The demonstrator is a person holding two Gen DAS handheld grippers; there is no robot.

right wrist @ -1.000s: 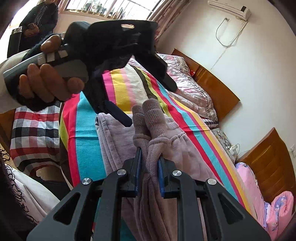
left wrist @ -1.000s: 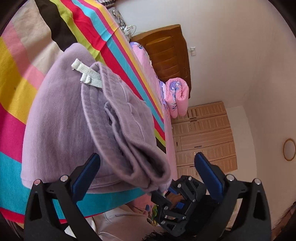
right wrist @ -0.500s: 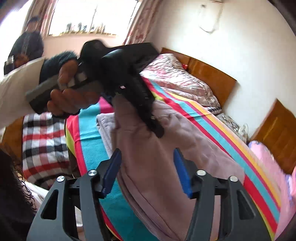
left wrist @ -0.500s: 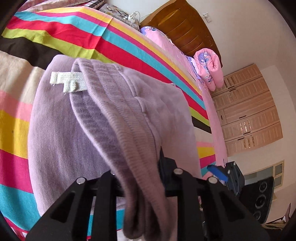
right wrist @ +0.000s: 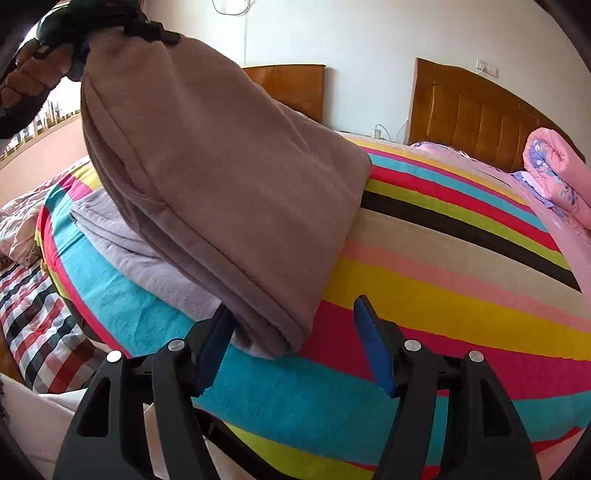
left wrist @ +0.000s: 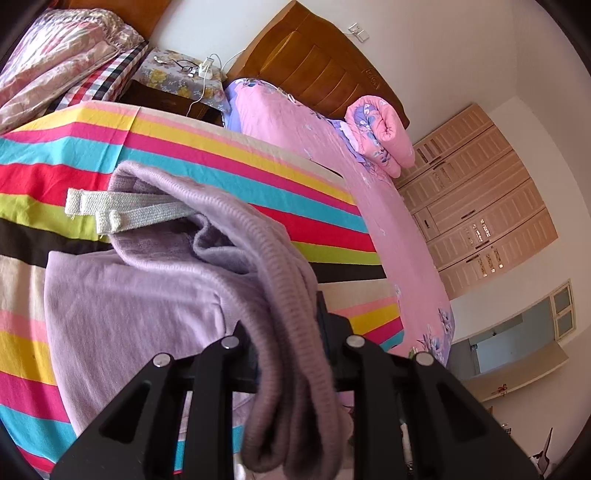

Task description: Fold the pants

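Observation:
The lilac pants [left wrist: 140,306] lie partly folded on a striped bed cover [left wrist: 229,162]. My left gripper [left wrist: 288,347] is shut on the ribbed waistband [left wrist: 280,295], with the white drawstring [left wrist: 122,214] lying across the stripes. In the right wrist view the left gripper [right wrist: 103,22] lifts the doubled pants [right wrist: 221,177] up at the top left. My right gripper [right wrist: 291,336] is open, its blue pads [right wrist: 373,347] at the lower folded edge; the fold's corner sits between the jaws, not gripped.
The striped cover [right wrist: 443,280] reaches the bed edge near me. A checked cloth [right wrist: 40,328] hangs lower left. A pink bed [left wrist: 369,206] with a rolled quilt [left wrist: 380,136] stands beyond, by wooden headboards [right wrist: 476,122] and a nightstand [left wrist: 177,74] with cables.
My left gripper closed on the waistband and lifted it. My right gripper let go of the pants, opened, and dropped to the lower folded edge.

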